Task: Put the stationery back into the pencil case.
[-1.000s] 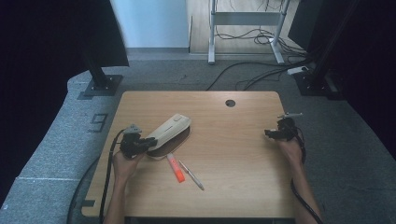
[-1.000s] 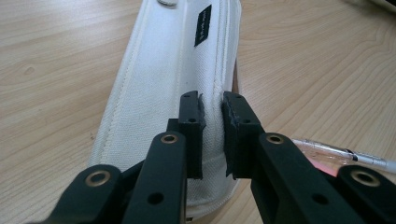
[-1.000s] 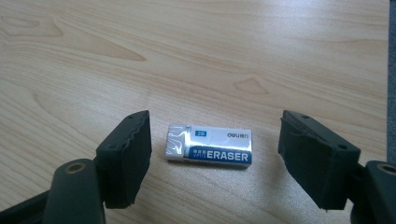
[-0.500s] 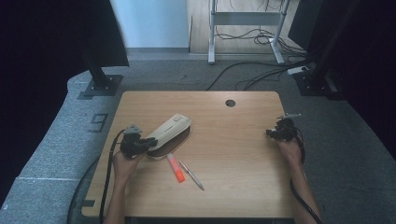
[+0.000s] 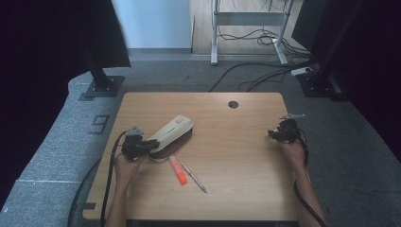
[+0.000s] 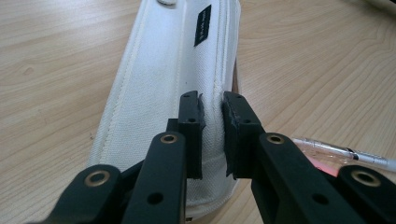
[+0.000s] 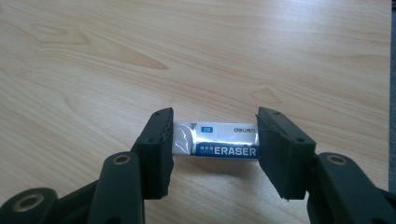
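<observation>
— Looking how far along? Pinching the seam of the white pencil case (image 6: pixel 177 70) with the left gripper (image 6: pixel 212 126), fingers nearly closed on the fabric, near the bench's (image 5: pixel 236 198) left edge.

— Seeming early. Bracketing the eraser (image 7: pixel 215 140) with the right gripper (image 7: pixel 212 144) at the right edge, fingers gripping its ends. Highlighter (image 5: pixel 178 170) and pen (image 5: pixel 194 178) lying loose. Case running lengthwise toward the far right corner.

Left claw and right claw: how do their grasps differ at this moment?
The left claw is nearly closed, pinching a fabric fold of the white pencil case; the right claw is spread wide, holding an eraser by its ends. The left claw sits beside an orange highlighter and a pen; the right claw is over bare table. Both grip something.
</observation>
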{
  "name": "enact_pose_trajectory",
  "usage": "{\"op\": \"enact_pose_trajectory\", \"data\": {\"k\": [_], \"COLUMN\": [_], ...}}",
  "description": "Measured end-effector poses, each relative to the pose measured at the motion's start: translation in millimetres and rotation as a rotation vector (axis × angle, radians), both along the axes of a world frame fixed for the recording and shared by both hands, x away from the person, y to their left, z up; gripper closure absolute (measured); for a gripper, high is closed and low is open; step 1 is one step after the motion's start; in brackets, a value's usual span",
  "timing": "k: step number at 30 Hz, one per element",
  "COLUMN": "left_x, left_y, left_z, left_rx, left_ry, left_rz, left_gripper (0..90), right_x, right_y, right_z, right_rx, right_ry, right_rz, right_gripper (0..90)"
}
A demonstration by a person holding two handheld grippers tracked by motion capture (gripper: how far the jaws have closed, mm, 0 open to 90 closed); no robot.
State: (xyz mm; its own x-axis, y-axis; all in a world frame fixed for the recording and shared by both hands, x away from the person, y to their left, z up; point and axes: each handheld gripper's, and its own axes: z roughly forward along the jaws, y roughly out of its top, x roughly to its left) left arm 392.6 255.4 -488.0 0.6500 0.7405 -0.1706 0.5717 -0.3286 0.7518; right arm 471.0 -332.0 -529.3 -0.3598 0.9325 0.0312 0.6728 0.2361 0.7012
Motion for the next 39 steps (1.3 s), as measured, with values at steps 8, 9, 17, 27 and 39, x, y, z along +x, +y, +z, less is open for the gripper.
{"op": "enact_pose_trajectory", "data": {"k": [8,9,17,27,39], "left_x": [-0.4,-0.4,-1.1,-1.6,-1.2], "left_y": [-0.5,-0.4,-0.7,-1.1,0.0], "left_z": [0.1,0.2,0.8,1.1,1.0], "left_rx": [0.003,0.003,0.003,0.005,-0.011], "left_ry": [-0.001,-0.001,-0.003,-0.007,-0.001], "left_rz": [-0.003,-0.004,-0.006,-0.011,-0.007], "left_gripper": [78.2,78.2,78.1,78.1,78.1], "right_x": [-7.7,-8.7,-17.3,-24.7,-31.8], "right_y": [9.5,11.3,29.7,49.5,81.1], "right_z": [8.5,9.5,20.4,24.9,30.5], "right_rx": [0.016,0.019,0.033,0.045,0.049], "right_ry": [0.002,0.001,-0.015,-0.025,-0.037], "right_rz": [0.049,0.057,0.117,0.174,0.255], "right_gripper": [46.8,46.8,46.8,46.8,46.8]}}
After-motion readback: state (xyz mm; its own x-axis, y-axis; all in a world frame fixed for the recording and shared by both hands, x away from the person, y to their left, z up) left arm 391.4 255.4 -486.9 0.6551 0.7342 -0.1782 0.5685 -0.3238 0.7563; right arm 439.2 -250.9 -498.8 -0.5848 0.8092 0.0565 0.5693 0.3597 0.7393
